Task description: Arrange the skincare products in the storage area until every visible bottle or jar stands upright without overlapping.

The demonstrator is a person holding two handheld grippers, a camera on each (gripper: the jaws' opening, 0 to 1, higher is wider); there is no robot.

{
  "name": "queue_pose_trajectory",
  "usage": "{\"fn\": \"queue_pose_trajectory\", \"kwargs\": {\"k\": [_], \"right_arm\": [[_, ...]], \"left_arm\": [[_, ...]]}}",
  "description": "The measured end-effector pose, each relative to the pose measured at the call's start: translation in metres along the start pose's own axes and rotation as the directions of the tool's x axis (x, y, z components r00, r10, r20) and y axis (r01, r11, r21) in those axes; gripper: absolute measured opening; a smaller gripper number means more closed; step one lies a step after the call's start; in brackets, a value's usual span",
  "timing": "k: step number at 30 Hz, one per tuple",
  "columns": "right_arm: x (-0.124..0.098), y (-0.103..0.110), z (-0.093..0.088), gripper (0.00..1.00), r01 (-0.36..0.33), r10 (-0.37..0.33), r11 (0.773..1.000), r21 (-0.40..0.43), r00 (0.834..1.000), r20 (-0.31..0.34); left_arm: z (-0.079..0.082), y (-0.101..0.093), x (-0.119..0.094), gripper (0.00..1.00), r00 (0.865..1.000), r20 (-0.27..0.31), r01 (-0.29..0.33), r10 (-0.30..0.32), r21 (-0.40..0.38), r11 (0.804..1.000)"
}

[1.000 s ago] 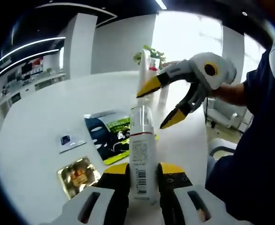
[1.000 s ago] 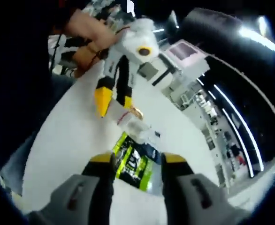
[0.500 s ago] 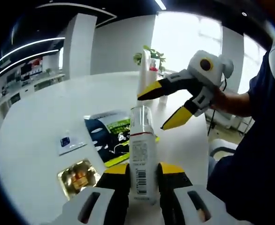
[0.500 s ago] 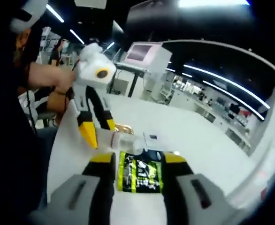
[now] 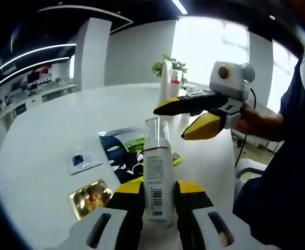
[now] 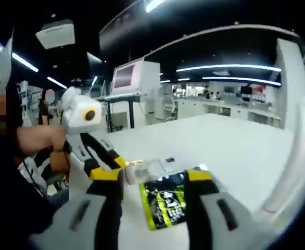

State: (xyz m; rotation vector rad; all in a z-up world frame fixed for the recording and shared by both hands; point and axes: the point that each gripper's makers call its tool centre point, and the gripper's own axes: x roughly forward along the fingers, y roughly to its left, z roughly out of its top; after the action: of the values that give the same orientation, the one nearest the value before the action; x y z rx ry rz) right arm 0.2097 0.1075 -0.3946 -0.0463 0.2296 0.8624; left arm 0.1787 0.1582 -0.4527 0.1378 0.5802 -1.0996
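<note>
While my left gripper [image 5: 157, 195] clamps the white pump bottle [image 5: 156, 169] upright above the white table [image 5: 48, 140], my right gripper [image 6: 155, 179] hangs spread above the sheet-mask packet [image 6: 165, 203]. Left view adds a gold sachet [image 5: 90, 195] and open tabletop beyond.

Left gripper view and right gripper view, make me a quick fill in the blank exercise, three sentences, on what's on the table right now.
1. The left gripper is shut on a white ____.
2. The right gripper has its jaws ____.
3. The sachet left of the dark packet on the table is ____ in colour.

Missing words: bottle; open; gold
</note>
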Motion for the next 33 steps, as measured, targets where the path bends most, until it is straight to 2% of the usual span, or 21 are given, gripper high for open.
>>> {"fn": "queue_pose_trajectory", "kwargs": {"k": [3,4,10,12,16,21,24,28,33], "right_arm": [[0.003,0.0,-0.002,0.46,0.001,-0.002,0.997,0.072,1.0,0.004],[0.005,0.001,-0.001,0.47,-0.004,0.001,0.994,0.106,1.0,0.028],[0.011,0.003,-0.005,0.51,-0.006,-0.006,0.978,0.21,0.998,0.055],[0.012,0.002,-0.003,0.55,-0.001,-0.022,0.963,0.271,0.996,0.083],[0.013,-0.003,0.002,0.68,0.001,-0.058,0.926,0.379,0.988,0.141],[0.016,-0.002,0.008,0.73,-0.045,-0.061,0.874,0.485,0.978,0.2],[0.019,-0.004,0.008,0.75,-0.045,-0.078,0.853,0.52,0.974,0.212],[0.023,-0.004,0.007,0.9,-0.032,-0.115,0.819,0.573,0.969,0.218],[0.023,-0.005,0.013,0.99,-0.052,-0.16,0.759,0.649,0.952,0.263]], "left_arm": [[0.0,0.001,-0.001,0.22,1.0,0.002,-0.004,0.004,-0.003,1.0],[0.0,0.003,-0.001,0.22,1.0,0.007,-0.015,0.015,0.002,1.0],[0.002,0.003,-0.003,0.22,1.0,0.014,-0.019,0.019,-0.001,1.0],[0.003,0.003,-0.004,0.22,1.0,0.018,-0.018,0.018,-0.005,1.0],[0.005,0.005,-0.004,0.22,0.999,0.026,-0.025,0.025,-0.006,1.0],[0.006,0.006,-0.003,0.22,0.999,0.03,-0.038,0.038,-0.004,0.999],[0.007,0.005,-0.003,0.22,0.999,0.033,-0.04,0.04,0.0,0.999],[0.011,0.006,-0.004,0.22,0.997,0.048,-0.059,0.059,0.014,0.998],[0.012,0.009,-0.006,0.22,0.996,0.056,-0.075,0.074,0.012,0.997]]}}
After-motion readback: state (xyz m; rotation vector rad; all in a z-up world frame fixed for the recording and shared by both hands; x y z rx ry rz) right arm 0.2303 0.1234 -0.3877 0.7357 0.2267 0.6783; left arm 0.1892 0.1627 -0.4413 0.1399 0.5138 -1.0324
